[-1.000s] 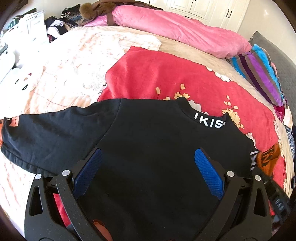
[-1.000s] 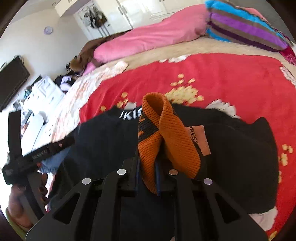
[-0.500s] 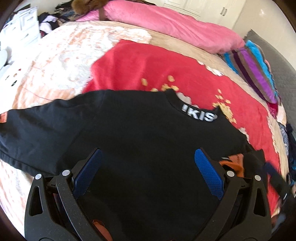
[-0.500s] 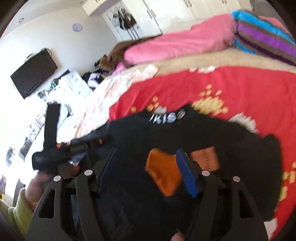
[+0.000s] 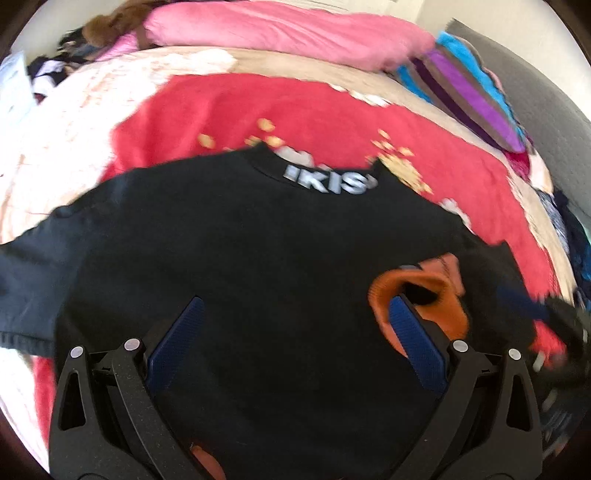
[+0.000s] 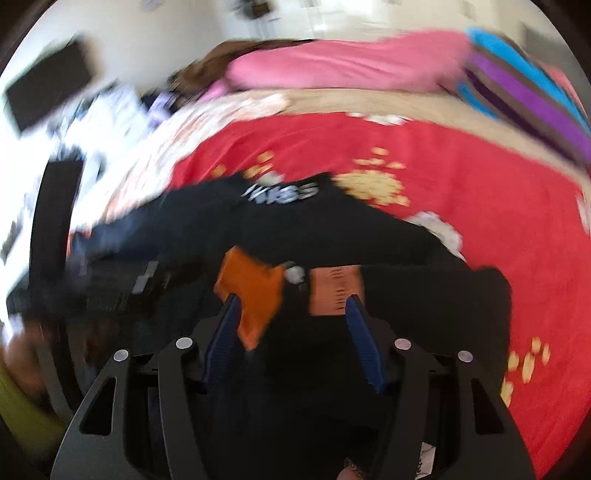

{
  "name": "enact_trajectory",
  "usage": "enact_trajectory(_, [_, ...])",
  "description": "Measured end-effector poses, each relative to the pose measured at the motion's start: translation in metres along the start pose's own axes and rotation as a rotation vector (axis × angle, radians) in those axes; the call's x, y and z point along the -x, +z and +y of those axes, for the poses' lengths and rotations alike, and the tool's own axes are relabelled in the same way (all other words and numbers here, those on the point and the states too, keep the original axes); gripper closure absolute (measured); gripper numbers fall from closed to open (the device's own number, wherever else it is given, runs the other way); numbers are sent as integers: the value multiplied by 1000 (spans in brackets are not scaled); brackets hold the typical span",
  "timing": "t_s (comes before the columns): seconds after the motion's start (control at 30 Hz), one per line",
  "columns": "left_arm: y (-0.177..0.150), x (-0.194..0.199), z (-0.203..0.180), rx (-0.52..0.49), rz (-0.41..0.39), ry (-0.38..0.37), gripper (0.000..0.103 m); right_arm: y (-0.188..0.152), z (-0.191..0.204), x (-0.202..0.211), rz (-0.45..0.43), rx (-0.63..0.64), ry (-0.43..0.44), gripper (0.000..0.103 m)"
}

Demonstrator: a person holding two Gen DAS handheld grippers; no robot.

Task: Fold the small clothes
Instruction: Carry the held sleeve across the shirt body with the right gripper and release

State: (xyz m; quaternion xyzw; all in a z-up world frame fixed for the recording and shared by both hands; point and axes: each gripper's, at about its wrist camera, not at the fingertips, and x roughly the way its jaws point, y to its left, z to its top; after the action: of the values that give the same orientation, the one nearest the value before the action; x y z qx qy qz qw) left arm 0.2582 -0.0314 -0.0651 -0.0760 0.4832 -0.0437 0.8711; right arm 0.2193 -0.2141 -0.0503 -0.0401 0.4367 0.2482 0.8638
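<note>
A black sweatshirt (image 5: 240, 240) with white collar lettering lies spread on the bed, its left sleeve stretched out to the left. Its right sleeve is folded in over the body, and the orange cuff (image 6: 255, 284) and an orange patch (image 6: 334, 291) rest on the black cloth. My right gripper (image 6: 293, 298) hovers over them with its jaws apart and closing. The cuff lies by its left finger and neither pad presses on it. My left gripper (image 5: 295, 301) is open low over the shirt's body, its right fingertip beside the cuff (image 5: 380, 295).
A red flowered blanket (image 5: 332, 122) lies under the shirt on a pale bedspread. A pink duvet (image 5: 295, 29) and a striped pillow (image 5: 472, 88) sit at the far side. Clutter and a dark screen (image 6: 48, 88) stand to the left of the bed.
My right gripper let go of the orange cuff, which dropped onto the shirt, and its jaws opened. My left gripper slid right and lower over the shirt, toward the cuff.
</note>
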Motion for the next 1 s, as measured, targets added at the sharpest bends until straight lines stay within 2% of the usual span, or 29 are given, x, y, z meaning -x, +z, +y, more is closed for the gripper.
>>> enact_trajectory(0.07, [3,3,8,26,-7,-2,9,-5,17,-10,8,57,-48,68])
enact_trajectory(0.13, [6,1,13,48,-10,-19,9,-9,28,-16,19,87,-82,74])
enact_trajectory(0.2, [7,-1,9,37,-12,-48,15,-12,33,-20,32,101,-104,81])
enact_trajectory(0.27, [6,-9,-1,-7,14,-70,41,-14,33,-19,17,102,-122,83])
enact_trajectory(0.3, [5,-14,-6,-25,36,-85,46,-14,31,-14,1,88,-122,83])
enact_trajectory(0.37, [2,-22,-12,-51,66,-116,67,-12,30,-6,-32,71,-113,83])
enact_trajectory(0.4, [1,-25,-13,-54,71,-119,69,-12,31,-3,-43,73,-100,83])
enact_trajectory(0.47, [3,-28,-12,-52,62,-120,70,-12,36,-7,-26,93,-67,83])
enact_trajectory(0.63, [7,-34,-2,-13,63,-133,72,-15,43,-15,-9,123,-67,83])
enact_trajectory(0.73, [7,-38,4,17,79,-139,72,-19,44,-30,31,136,-75,81])
enact_trajectory(0.8, [8,-37,6,26,82,-146,72,-22,43,-39,66,124,-43,81])
enact_trajectory(0.83, [8,-35,6,26,80,-147,72,-22,43,-41,74,114,-12,75])
enact_trajectory(0.87, [8,-32,5,24,79,-148,70,-21,41,-42,82,96,53,60])
enact_trajectory(0.9, [8,-31,5,24,80,-149,69,-20,38,-40,77,69,96,57])
enact_trajectory(0.93, [7,-29,6,29,83,-157,64,-18,34,-37,70,46,116,56])
enact_trajectory(1.0, [7,-26,6,44,93,-182,61,-11,20,-25,43,-9,156,56])
